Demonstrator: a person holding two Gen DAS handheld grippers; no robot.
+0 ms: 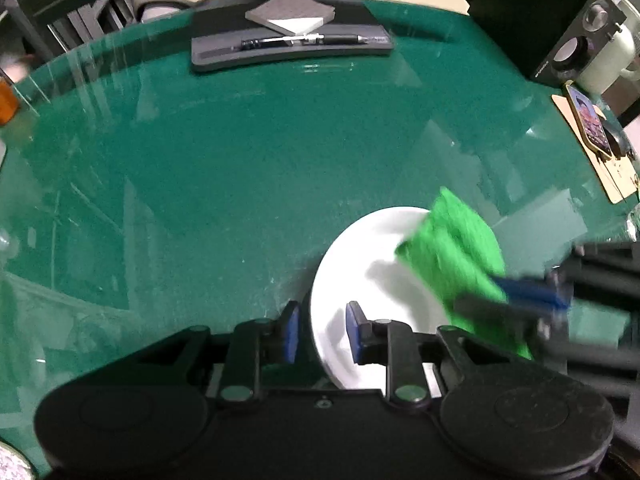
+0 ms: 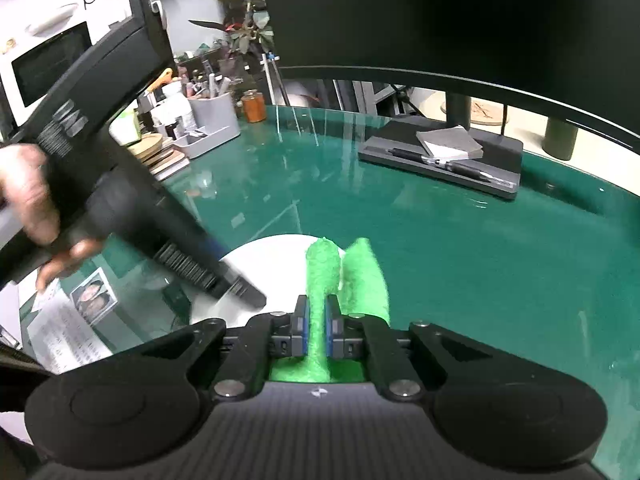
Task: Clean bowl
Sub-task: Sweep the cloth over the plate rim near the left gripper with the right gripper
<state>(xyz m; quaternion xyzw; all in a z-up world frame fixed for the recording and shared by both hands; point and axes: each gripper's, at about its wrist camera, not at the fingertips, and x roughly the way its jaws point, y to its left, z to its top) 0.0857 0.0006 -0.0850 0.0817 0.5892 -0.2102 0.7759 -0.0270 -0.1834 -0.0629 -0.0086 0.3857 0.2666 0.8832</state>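
A white bowl [image 1: 372, 276] sits on the green glass table. My left gripper [image 1: 322, 332] straddles the bowl's near left rim, one blue pad outside and one inside, with a gap left between pads and rim. My right gripper [image 2: 316, 326] is shut on a bright green cloth [image 2: 320, 272], which hangs over the bowl [image 2: 276, 256]. In the left wrist view the cloth [image 1: 452, 256] covers the bowl's right side, with the right gripper's fingers [image 1: 532, 292] blurred behind it.
A dark tray [image 1: 292, 46] with pens and a notepad lies at the table's far side under a monitor. A phone on a wooden board [image 1: 592, 128] and a speaker [image 1: 576, 40] stand at right. An organiser [image 2: 208, 128], jars and papers [image 2: 68, 332] crowd the left.
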